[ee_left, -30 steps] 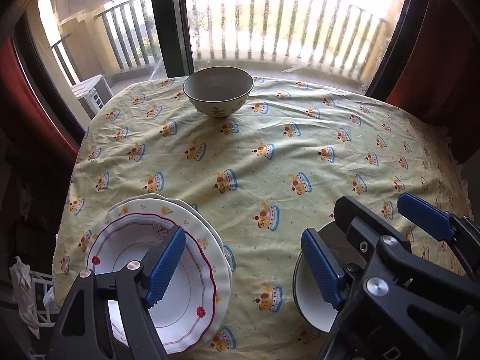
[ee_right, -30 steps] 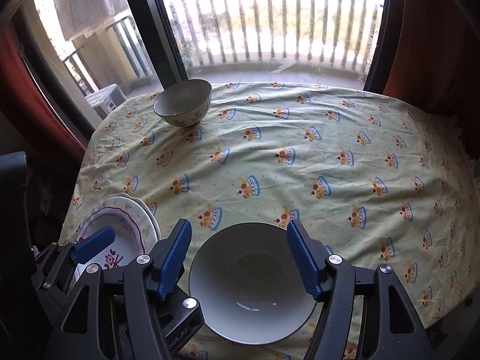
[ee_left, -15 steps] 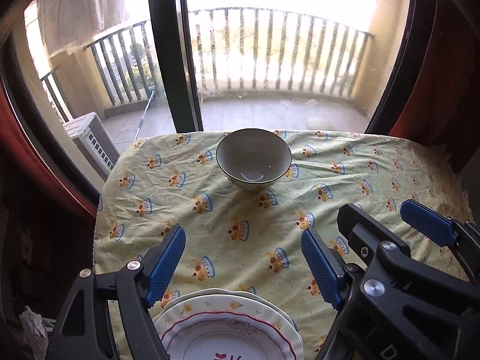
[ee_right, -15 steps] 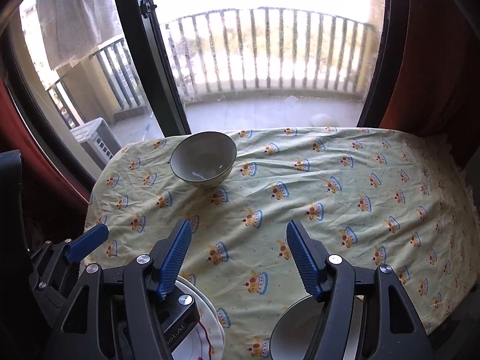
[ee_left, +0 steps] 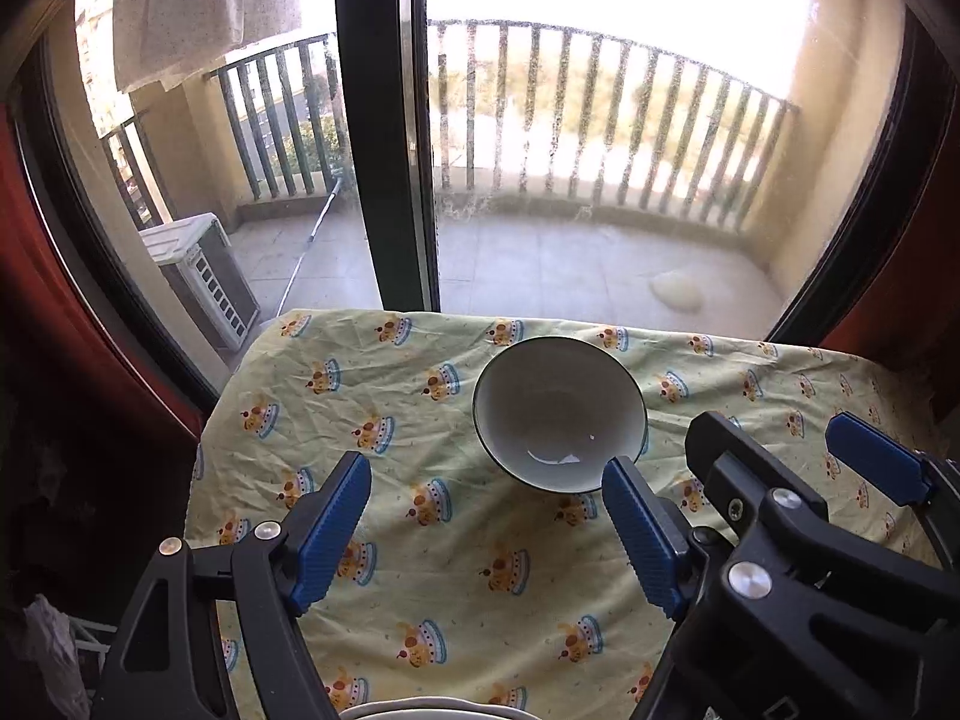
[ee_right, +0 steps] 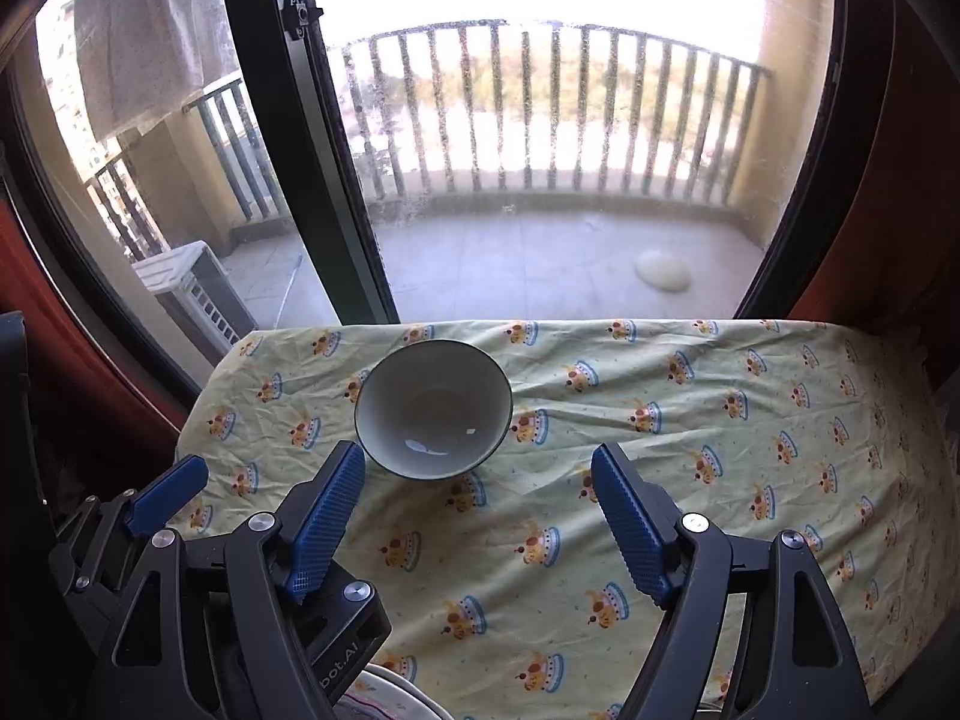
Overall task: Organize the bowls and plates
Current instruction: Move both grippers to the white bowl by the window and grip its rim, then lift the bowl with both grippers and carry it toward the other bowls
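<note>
standing alone at the far side of the worktop (ee_left: 468, 600), the bowl (ee_left: 559, 414) sits upright on the crown-print cloth (ee_right: 690, 480), just right of centre in the left wrist view and left of centre in the right wrist view. its inside looks empty apart from a glint near the bottom. a sliver of plate rim (ee_left: 414, 711) shows at the bottom edge of the frame, and the same plates (ee_right: 396, 696) appear at the bottom left of the other view, well apart from the bowl.

left gripper (ee_left: 489, 534): fingers spread wide, holding nothing. right gripper (ee_right: 480, 519): fingers likewise wide apart and empty. both hang above the cloth, short of the bowl.

risks, as judged: the bowl stands near the worktop's far edge, so a forward push could slide it off. the wrinkled cloth may drag under a finger and shift the bowl. the two grippers sit close together and could collide on one target.
</note>
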Demonstrator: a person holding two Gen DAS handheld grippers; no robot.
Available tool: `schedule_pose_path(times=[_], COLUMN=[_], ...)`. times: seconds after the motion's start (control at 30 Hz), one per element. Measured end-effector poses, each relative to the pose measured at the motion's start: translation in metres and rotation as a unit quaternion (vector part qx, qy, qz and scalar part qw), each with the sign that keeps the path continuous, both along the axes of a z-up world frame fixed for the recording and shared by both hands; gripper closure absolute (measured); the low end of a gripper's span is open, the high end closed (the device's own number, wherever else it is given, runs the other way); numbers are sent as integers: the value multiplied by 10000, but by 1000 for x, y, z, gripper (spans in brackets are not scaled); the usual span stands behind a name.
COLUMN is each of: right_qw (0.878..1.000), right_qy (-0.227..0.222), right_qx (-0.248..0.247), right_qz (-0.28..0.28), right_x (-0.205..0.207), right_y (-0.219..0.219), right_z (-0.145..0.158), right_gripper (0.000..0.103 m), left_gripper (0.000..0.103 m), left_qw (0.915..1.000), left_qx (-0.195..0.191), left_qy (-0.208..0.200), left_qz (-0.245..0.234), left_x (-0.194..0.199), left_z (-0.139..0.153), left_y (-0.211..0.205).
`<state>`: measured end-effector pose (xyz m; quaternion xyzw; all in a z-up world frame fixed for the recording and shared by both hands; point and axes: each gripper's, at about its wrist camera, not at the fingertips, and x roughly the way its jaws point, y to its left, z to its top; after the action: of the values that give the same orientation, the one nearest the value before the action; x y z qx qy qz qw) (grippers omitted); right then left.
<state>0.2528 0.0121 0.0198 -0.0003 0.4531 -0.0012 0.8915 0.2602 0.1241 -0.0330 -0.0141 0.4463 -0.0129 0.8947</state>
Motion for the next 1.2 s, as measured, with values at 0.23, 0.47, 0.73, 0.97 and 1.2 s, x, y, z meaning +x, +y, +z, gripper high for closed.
schedule_pose_path(times=[0.23,0.47,0.73,0.97,1.2], right_qw=[9995,9986,9973,9960,9952], right_qy=[44,271,540,744,846], right_qx=[109,313,363,314,316], right_qz=[277,338,332,394,385], right_x=[46,83,107,124,134], right_y=[-13,-22,-31,-27,-32], right_z=[-24,-61,-101,-127,-144], right_gripper=[22,22,27,44,61], left_gripper=[24,29,39,56,70], left_qw=[9988,9969,9943,9927,9910], left_qx=[207,330,534,389,380], left_qy=[63,358,566,763,881], left_qz=[436,625,732,847,933], left_x=[36,66,85,99,103], left_z=[-25,-57,-87,-110,-121], left_y=[-8,-18,-25,-22,-28])
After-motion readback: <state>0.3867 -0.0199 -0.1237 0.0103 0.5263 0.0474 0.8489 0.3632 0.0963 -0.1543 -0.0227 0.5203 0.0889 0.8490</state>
